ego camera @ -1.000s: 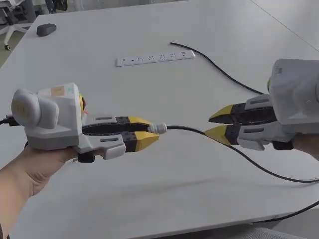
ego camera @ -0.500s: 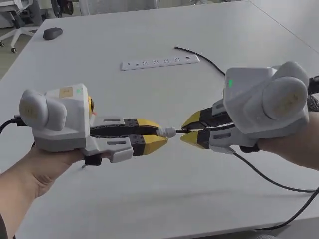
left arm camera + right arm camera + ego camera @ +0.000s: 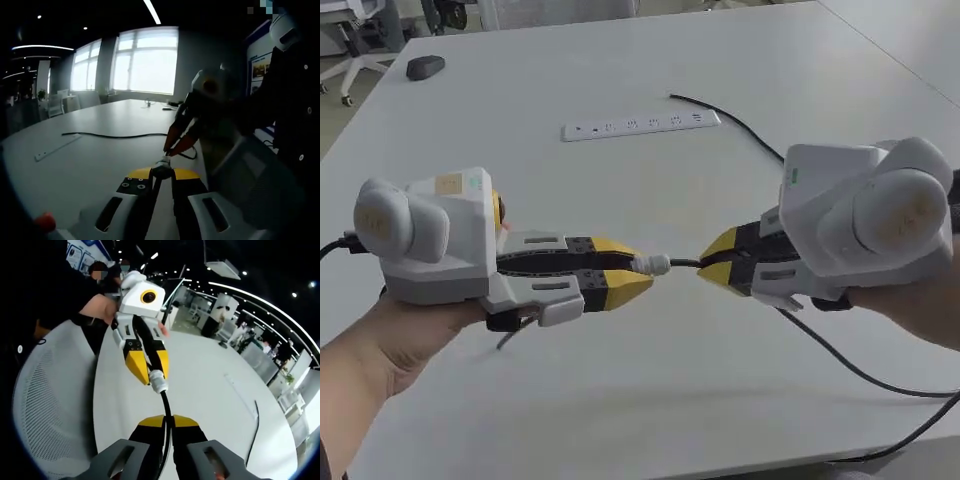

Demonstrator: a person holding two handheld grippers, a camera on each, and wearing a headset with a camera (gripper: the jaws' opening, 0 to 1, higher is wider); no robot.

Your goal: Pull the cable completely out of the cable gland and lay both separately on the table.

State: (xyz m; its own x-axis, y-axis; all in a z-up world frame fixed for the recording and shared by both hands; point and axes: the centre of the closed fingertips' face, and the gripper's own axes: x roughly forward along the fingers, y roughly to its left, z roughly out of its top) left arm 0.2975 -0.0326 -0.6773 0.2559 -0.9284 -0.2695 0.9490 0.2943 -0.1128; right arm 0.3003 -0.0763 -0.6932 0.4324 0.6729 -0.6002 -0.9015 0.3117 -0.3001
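Two tips nose to nose, my left hand-held gripper (image 3: 630,275) clamped on the white cable gland (image 3: 652,265) — my right hand-held gripper (image 3: 716,262) pinched on the black cable (image 3: 165,405) just ahead.

A large white table (image 3: 650,60) spans the head view. At the upper left of that frame, an office chair (image 3: 340,50) on castors stands on a pale floor (image 3: 330,118). In the left gripper view, tall bright windows (image 3: 145,62) line the far wall at upper centre, under a ceiling light strip (image 3: 152,11). In the right gripper view, a grey mesh chair (image 3: 50,405) sits at lower left, and a curved ceiling light (image 3: 260,297) arcs across the upper right.
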